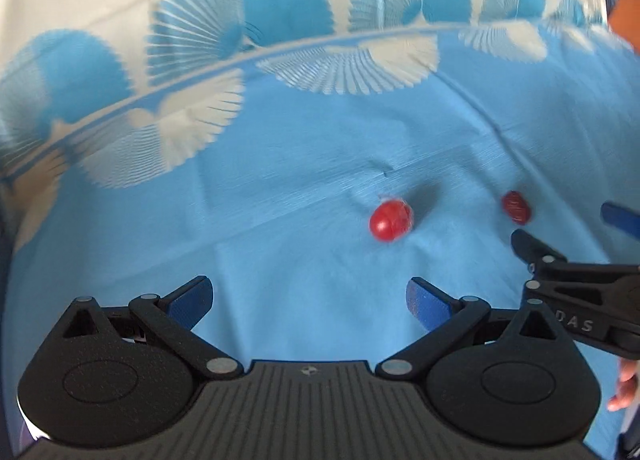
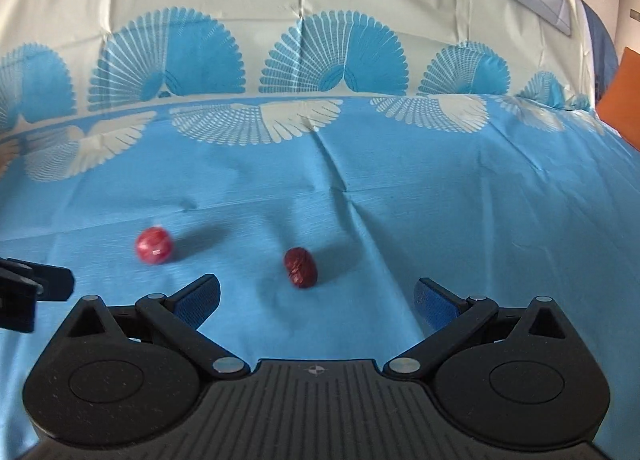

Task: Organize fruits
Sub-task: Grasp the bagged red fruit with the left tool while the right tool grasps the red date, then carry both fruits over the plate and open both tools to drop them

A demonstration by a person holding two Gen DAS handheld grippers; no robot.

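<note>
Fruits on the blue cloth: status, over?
Left gripper open, empty. Right gripper open, empty. Bright red fruit and dark wrinkled fruit lie apart on the tablecloth, neither touched. Nothing blocking either.

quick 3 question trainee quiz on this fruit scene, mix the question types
1. True or false: the left gripper is shut on a fruit.
2. Multiple choice: the dark wrinkled fruit lies (a) ahead of the right gripper, near the middle of its view, (b) on a plate, (c) in a bowl.
3. Fill in: both fruits rest on a blue ____.

Key
1. False: both grippers are open and empty.
2. a
3. cloth; the bright red fruit sits apart from the dark one.
</note>
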